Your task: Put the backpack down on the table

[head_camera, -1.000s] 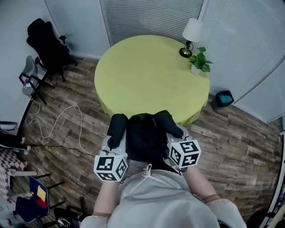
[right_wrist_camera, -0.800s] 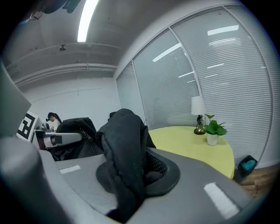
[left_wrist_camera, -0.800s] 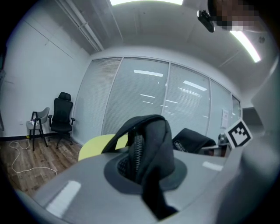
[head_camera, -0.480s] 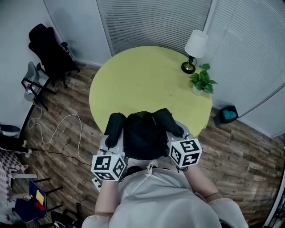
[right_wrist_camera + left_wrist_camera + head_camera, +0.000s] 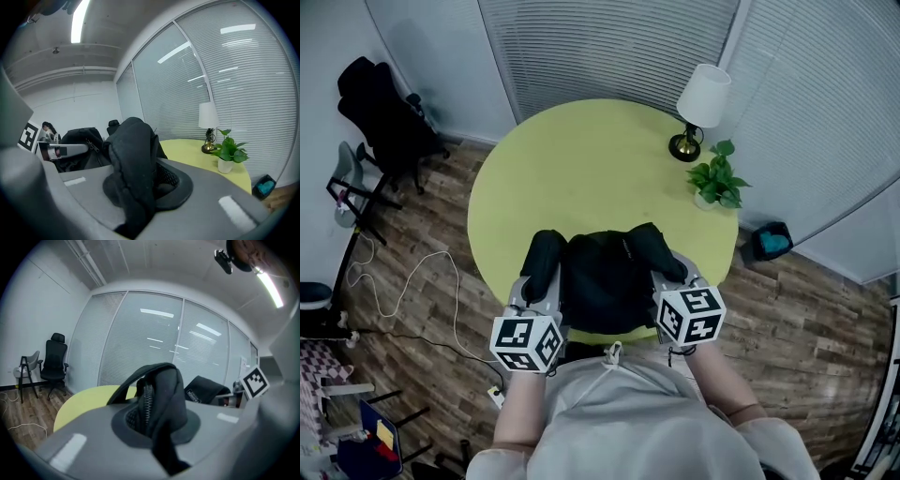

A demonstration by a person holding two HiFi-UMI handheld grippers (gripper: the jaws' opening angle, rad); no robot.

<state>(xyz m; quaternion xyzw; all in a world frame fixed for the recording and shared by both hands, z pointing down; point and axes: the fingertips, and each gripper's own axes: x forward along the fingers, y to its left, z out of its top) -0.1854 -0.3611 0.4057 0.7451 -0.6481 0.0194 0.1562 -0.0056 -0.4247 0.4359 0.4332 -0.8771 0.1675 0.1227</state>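
Observation:
A black backpack (image 5: 605,281) hangs between my two grippers, over the near edge of the round yellow table (image 5: 581,159). The head view does not show whether it touches the tabletop. My left gripper (image 5: 536,298) is shut on the backpack's left shoulder strap (image 5: 161,394), which bulges up between its jaws. At the pack's other side my right gripper (image 5: 673,283) is shut on the right shoulder strap (image 5: 133,159). The pack's body (image 5: 79,145) shows to the left in the right gripper view.
A lamp (image 5: 698,103) and a small potted plant (image 5: 715,183) stand at the table's far right. A black office chair (image 5: 380,117) and a folding chair (image 5: 347,178) are at the left wall. A white cable (image 5: 412,281) lies on the wooden floor.
Both grippers have carried the backpack forward; the table has come closer and the pack now sits over its near edge instead of short of it.

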